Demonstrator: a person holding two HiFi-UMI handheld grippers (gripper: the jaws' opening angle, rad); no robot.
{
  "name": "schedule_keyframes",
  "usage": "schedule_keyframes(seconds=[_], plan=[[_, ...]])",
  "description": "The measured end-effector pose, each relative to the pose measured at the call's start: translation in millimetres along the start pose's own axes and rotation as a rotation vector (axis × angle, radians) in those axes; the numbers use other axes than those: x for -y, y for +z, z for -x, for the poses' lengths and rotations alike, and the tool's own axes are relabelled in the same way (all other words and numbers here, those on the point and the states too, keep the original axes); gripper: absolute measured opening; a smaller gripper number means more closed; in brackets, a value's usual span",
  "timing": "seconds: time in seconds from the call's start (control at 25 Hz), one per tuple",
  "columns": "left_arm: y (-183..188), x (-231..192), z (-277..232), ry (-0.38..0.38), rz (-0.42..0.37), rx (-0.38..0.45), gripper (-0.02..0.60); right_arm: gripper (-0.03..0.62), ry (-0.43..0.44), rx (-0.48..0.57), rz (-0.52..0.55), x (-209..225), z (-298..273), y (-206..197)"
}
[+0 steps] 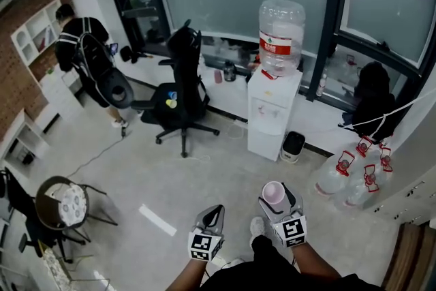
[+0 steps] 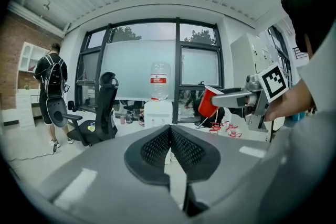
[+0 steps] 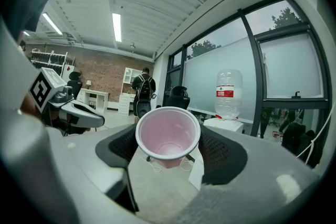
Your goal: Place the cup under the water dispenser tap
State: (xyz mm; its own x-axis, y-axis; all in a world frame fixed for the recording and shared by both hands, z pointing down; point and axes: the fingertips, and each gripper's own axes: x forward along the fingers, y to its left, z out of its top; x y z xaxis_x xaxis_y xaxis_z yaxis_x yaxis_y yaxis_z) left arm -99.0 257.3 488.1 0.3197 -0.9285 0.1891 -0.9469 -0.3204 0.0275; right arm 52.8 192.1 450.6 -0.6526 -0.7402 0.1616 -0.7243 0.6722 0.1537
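My right gripper point(image 1: 274, 200) is shut on a red cup point(image 1: 274, 192), held upright with its pale inside showing. In the right gripper view the cup point(image 3: 168, 134) fills the gap between the jaws of the right gripper point(image 3: 168, 140). The white water dispenser point(image 1: 272, 116), with a clear bottle point(image 1: 281, 34) on top, stands ahead across open floor, well apart from the cup. My left gripper point(image 1: 210, 218) is beside the right one, its jaws together and empty. In the left gripper view its tips point(image 2: 170, 128) meet, and the cup point(image 2: 210, 101) shows at the right.
A black office chair point(image 1: 178, 88) stands left of the dispenser. A small black bin point(image 1: 293, 145) sits by its right side. Several red-capped water jugs point(image 1: 354, 177) lie on the floor at right. A person point(image 1: 78, 37) stands far left, and a round chair point(image 1: 65, 204) is near left.
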Motion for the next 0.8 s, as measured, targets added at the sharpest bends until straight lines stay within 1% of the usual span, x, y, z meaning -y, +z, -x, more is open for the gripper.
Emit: schedule_keyframes(seconds=[0.24, 0.44, 0.8], plan=[[10.9, -28.2, -28.0, 0.017, -0.021, -0.001, 0.015, 0.354, 0.016, 0.025, 0.003, 15.3, -48.5, 11.1], [23.3, -54.0, -57.7, 0.038, -0.023, 0.003, 0.015, 0.354, 0.037, 0.053, 0.008, 31.2, -90.6, 26.5], [45.1, -94.6, -129.8, 0.077, -0.009, -0.001, 0.015, 0.354, 0.089, 0.041, 0.014, 74.5, -161.6, 35.7]])
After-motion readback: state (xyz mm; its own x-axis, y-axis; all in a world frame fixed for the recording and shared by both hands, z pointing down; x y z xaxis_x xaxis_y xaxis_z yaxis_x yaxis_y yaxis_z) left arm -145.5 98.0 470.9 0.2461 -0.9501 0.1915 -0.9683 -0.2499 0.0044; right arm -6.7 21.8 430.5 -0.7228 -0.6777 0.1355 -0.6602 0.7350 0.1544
